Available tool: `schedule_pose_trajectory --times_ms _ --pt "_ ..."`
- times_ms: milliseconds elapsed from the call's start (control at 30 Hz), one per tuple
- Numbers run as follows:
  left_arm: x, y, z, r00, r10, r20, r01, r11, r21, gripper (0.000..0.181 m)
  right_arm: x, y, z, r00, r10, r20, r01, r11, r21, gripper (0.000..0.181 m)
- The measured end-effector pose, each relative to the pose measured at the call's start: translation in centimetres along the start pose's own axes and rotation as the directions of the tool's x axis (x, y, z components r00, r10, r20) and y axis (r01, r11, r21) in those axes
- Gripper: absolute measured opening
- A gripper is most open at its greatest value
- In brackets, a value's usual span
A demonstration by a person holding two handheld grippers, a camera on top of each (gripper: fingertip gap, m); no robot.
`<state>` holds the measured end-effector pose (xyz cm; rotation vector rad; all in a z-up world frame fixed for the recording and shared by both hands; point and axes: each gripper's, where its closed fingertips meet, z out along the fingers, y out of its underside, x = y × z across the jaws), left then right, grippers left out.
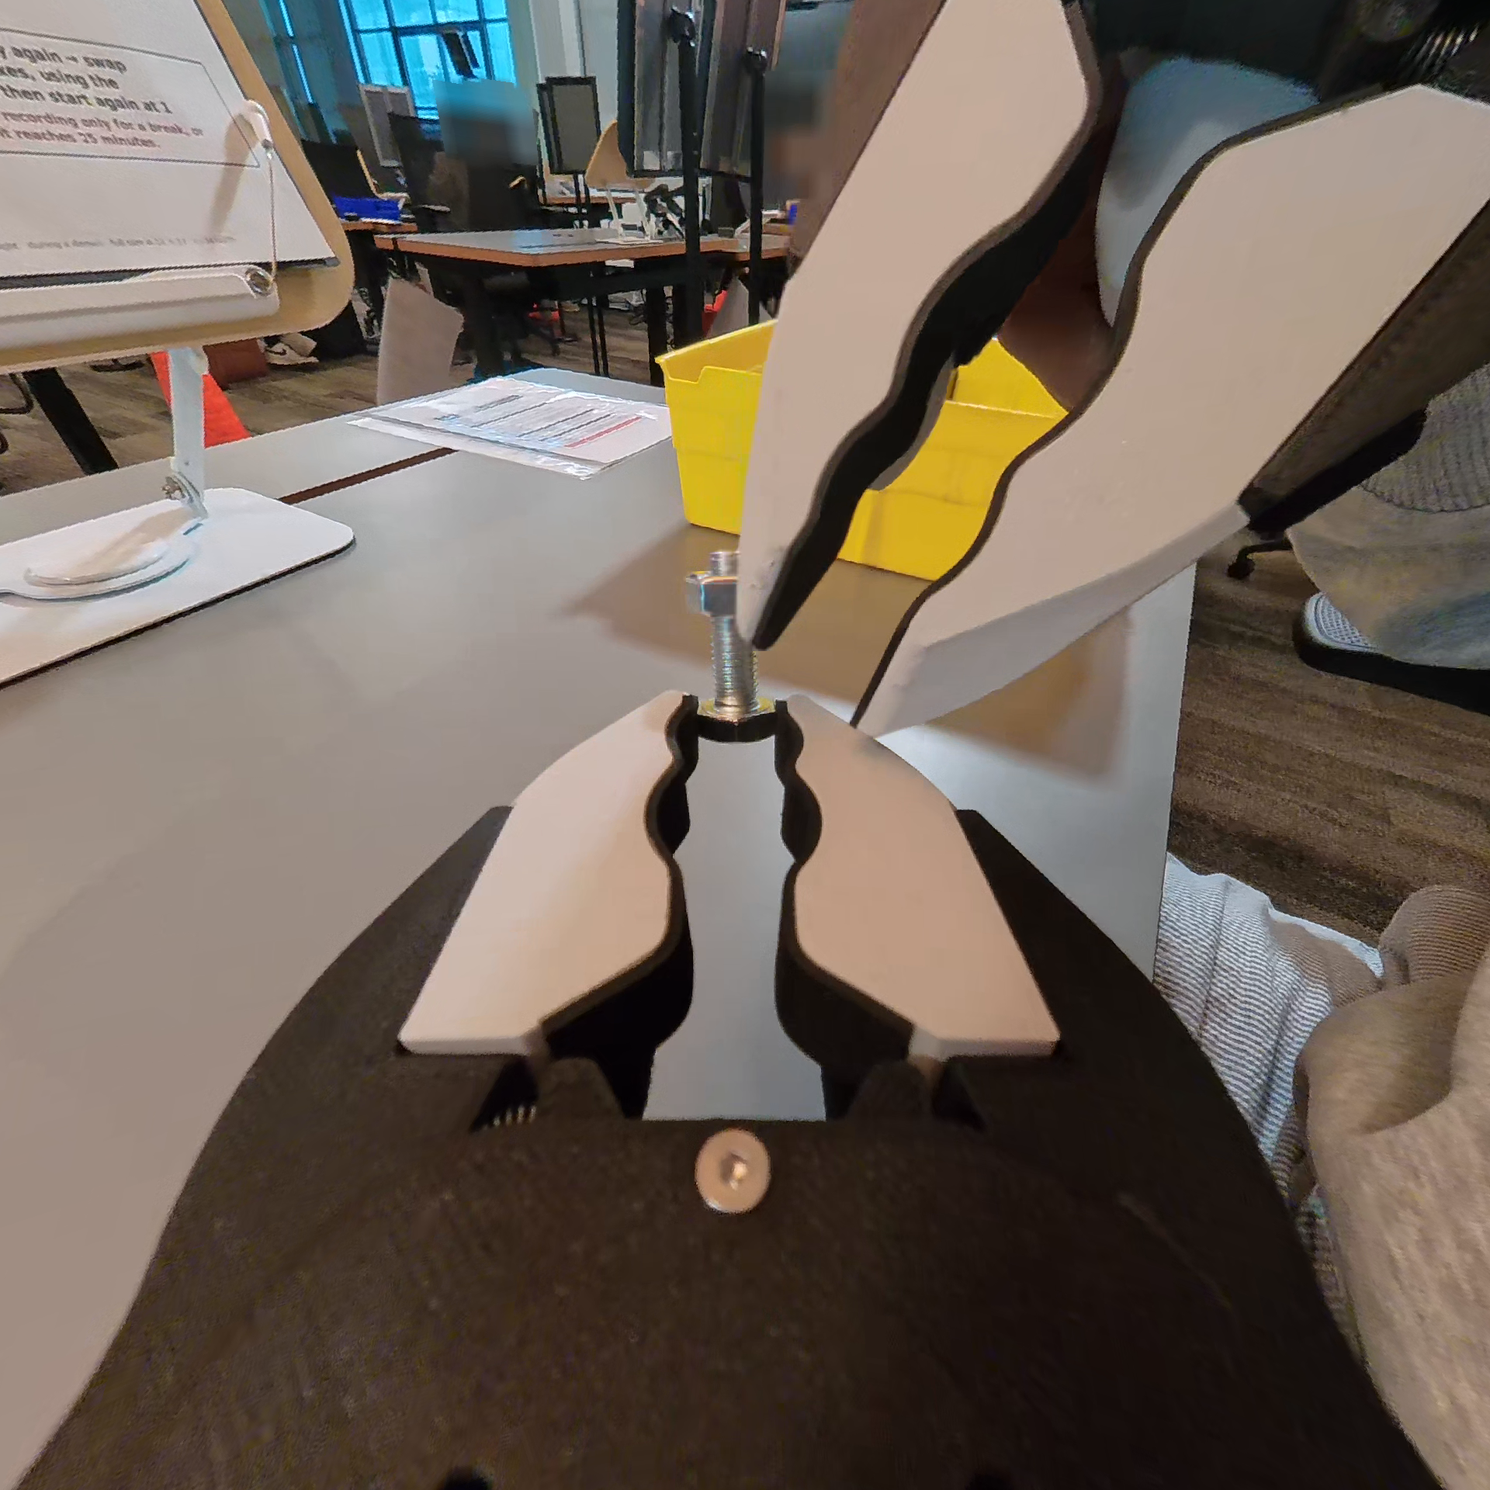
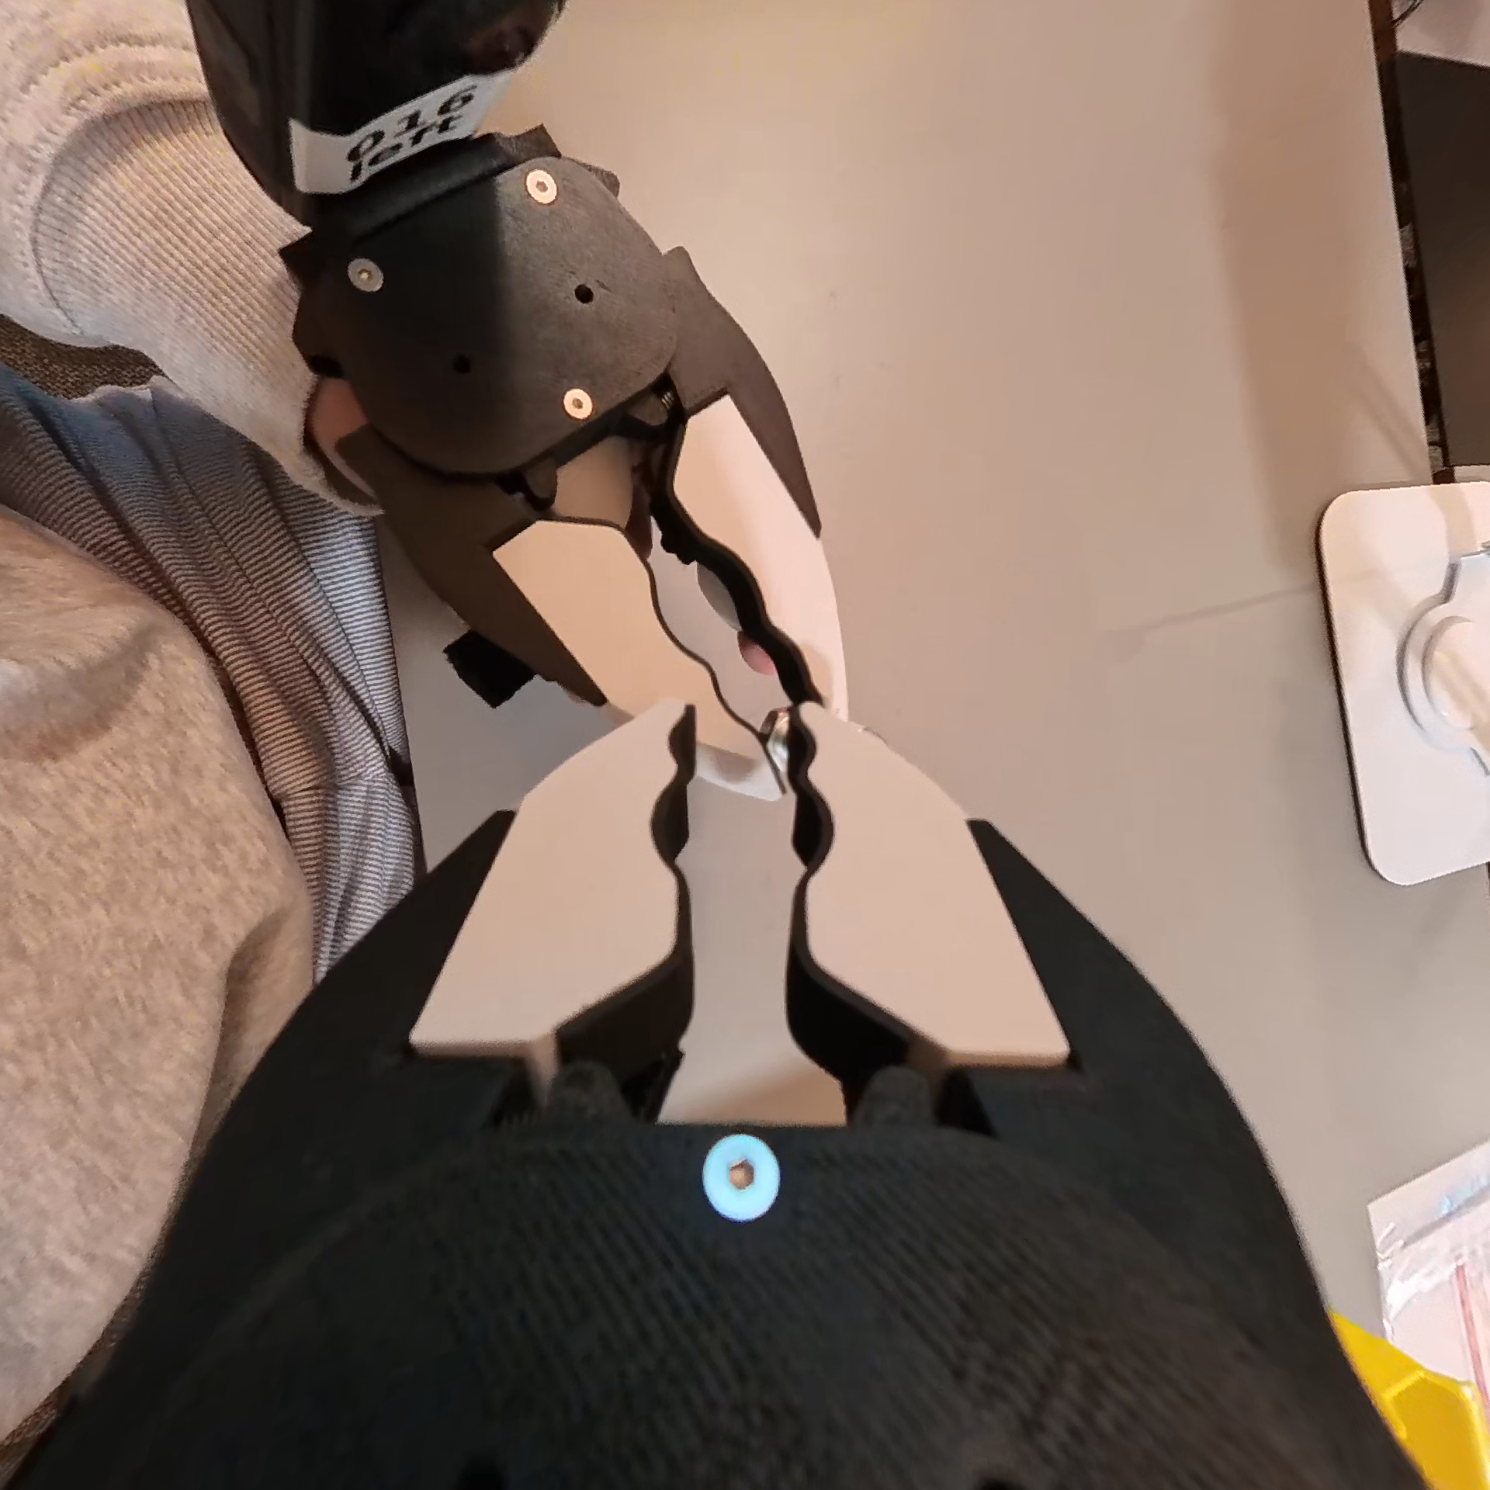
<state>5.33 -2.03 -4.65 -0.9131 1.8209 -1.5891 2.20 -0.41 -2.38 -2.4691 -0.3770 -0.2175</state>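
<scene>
Item: threaded bolt [image 1: 730, 661], zinc-coloured, held upright over a grey table [image 1: 363, 726]; its hex head is pinched betw. the tips of the left gripper [image 1: 734, 713], jaws closed on it from both sides. A square nut [image 1: 709, 593] is seen near the top of the thread. Right gripper [image 1: 770, 625] is seen coming down from upper right in the left wrist view, tips just beside the nut and upper thread; contact can't be confirmed there. In the right wrist view, right gripper [image 2: 742, 717] has jaws narrowly spread, a gap left betw. the fingers; one fingertip [image 2: 814, 726] lies against a metal part of the bolt [image 2: 778, 738], the other stands clear. Left gripper [image 2: 786, 705] is shown opposite, tips meeting at the same spot. Surroundings: yellow bin [image 1: 806, 451] behind the grippers on the table; laminated sheet [image 1: 524, 423] further back; white stand base [image 1: 161, 556] at left, carrying a document holder [image 1: 145, 161]. Beige sleeve [image 2: 121, 806] and striped fabric [image 2: 242, 524] noted at frame edge.
</scene>
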Motion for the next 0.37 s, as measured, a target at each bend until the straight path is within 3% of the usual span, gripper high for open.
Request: schedule_pose_trajectory --times_ms 367 --pt "-0.28 -0.57 -0.27 1.000 -0.008 0.011 0.007 0.999 0.034 0.019 0.54 0.70 -0.36 1.000 0.021 -0.002 -0.021 0.999 -0.024 0.013"
